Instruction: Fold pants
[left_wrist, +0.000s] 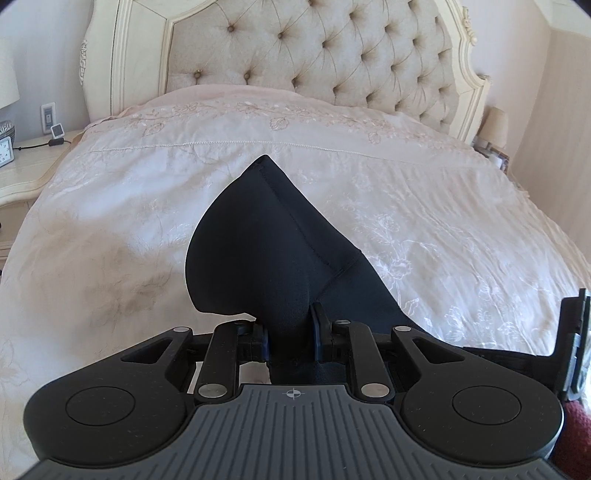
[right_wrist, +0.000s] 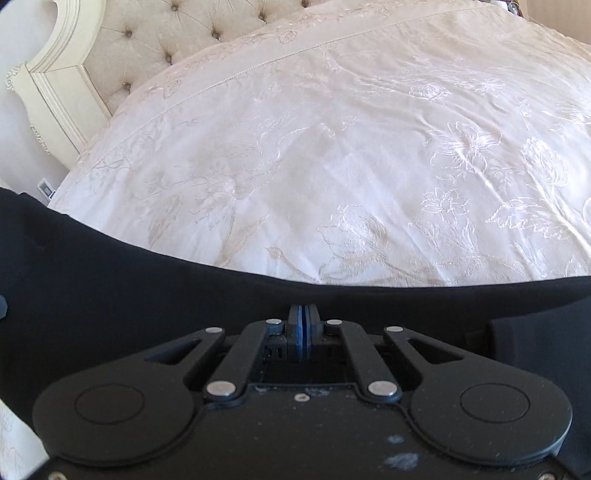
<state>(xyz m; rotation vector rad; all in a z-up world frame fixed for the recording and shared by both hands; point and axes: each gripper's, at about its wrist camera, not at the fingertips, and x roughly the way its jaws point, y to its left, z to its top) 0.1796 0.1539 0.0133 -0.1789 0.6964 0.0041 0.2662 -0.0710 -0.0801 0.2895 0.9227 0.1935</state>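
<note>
Closest in, the left gripper (left_wrist: 290, 328) has its jaws pinched on a thick bunch of the dark navy pants (left_wrist: 258, 243), the cloth gathered between the blue pads and billowing up beyond them into a peaked fold with a stitched seam running down it. The right gripper (right_wrist: 303, 325) has its two pads pressed flat together with no visible gap; the pants (right_wrist: 147, 280) spread as a wide dark band across its view, passing under and in front of its fingers, but I cannot tell whether any thin edge of cloth is caught between those pads or whether they have simply closed on nothing. The garment sits at the near side of the bed, on the pale embroidered bedspread (left_wrist: 406, 192), partly lifted by the left gripper and partly draped across toward the right one, whose black body shows at the edge of the left view. As I judge it, the folding is at an early or middle stage: the fabric is bunched and hanging rather than laid flat, no neat, finished fold shows, and it has yet to be brought over, set down and smoothed. The tufted headboard (left_wrist: 314, 48) rises behind, and a nightstand (left_wrist: 26, 166) stands to the side with a small clock (left_wrist: 6, 147) on it. No brand, label or readable writing shows on the pants or grippers.
</note>
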